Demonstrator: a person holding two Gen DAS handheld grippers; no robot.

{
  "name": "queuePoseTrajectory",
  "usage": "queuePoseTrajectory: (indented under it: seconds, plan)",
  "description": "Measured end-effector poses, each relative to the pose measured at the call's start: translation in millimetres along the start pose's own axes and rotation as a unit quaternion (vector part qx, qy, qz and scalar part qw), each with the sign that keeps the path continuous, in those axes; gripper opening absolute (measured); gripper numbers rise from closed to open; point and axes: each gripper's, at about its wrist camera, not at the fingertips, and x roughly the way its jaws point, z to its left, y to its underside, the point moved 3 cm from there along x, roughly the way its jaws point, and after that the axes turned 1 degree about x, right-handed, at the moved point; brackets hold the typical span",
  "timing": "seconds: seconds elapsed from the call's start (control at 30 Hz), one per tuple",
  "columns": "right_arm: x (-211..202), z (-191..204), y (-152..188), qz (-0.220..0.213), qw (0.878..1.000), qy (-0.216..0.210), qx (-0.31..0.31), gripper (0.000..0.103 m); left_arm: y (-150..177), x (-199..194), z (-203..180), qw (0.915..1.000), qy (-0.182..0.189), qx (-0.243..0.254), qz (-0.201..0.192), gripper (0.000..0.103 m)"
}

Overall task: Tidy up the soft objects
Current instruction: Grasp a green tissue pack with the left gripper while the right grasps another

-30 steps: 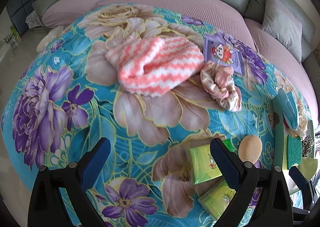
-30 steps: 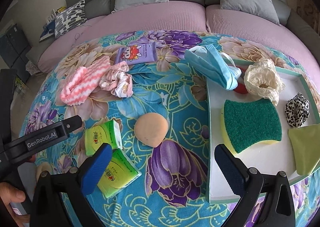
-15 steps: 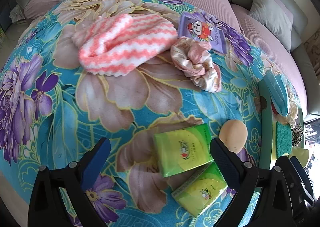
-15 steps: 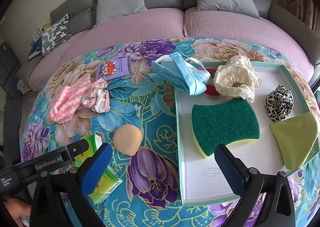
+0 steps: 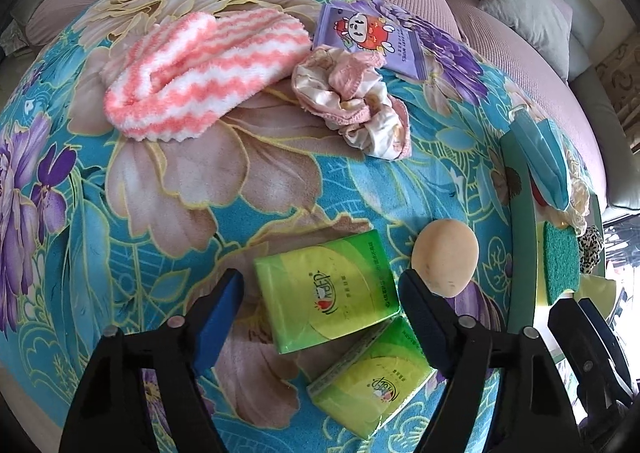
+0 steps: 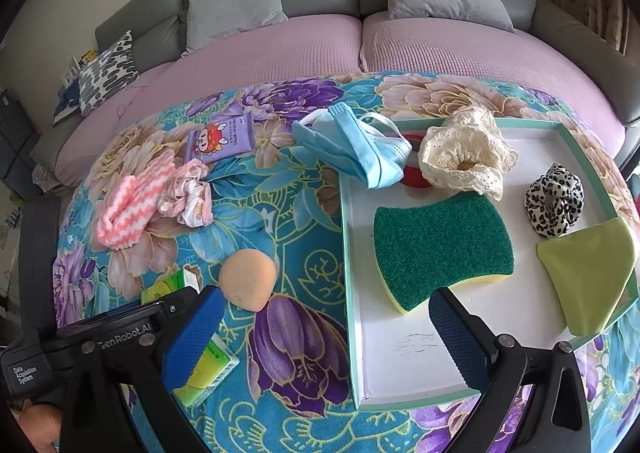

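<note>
Tray [image 6: 596, 157] holds the sponge [image 6: 444, 249], lace piece [image 6: 466, 149], leopard scrunchie [image 6: 554, 199] and green cloth [image 6: 588, 273]; the mask [image 6: 356, 145] hangs across its rim. Left on the bench [image 5: 160, 213]: striped towel [image 5: 200, 73], pink scrunchie [image 5: 352, 101], wipes [image 5: 372, 39], puff [image 5: 444, 259] and two tissue packs [image 5: 326, 295]. Left gripper [image 5: 320, 303], jaws spread, straddles one pack; right gripper [image 6: 326, 325], also spread, hovers empty.

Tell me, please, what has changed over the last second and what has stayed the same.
The left tool came forward and down to the upper tissue pack, which now sits between its open fingers, not gripped. The right tool drew back over the tray, still open and empty. The towel, scrunchie, peach sponge and the things in the tray kept their places.
</note>
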Motion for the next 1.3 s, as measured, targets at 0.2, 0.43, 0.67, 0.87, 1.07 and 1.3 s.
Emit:
queuePoseTrajectory:
  seconds: [0.2, 0.43, 0.67, 0.87, 1.07, 1.3]
  plan:
    - [1, 1, 0, 0.003, 1.0, -0.001, -0.002, 0.103, 3, -5, 2, 0.9999, 0.009, 0.001, -0.005, 0.07]
    - [4, 13, 5, 0.014, 0.999, -0.012, -0.029, 0.103, 8, -24, 29, 0.9992, 0.001, -0.033, -0.024, 0.069]
    - [15, 41, 19, 0.054, 0.993, -0.057, -0.088, 0.103, 12, -44, 65, 0.9947, -0.03, -0.08, -0.057, 0.069]
    - [25, 68, 35, 0.081, 0.983, -0.082, -0.144, 0.103, 22, -50, 89, 0.9916, -0.045, -0.105, -0.06, 0.069]
    - [34, 89, 50, 0.11, 0.971, -0.109, -0.181, 0.103, 28, -56, 101, 0.9899, -0.044, -0.119, -0.063, 0.069]
    - [46, 98, 66, 0.131, 0.966, -0.092, -0.202, 0.103, 32, -60, 103, 0.9893, -0.041, -0.124, -0.065, 0.069]
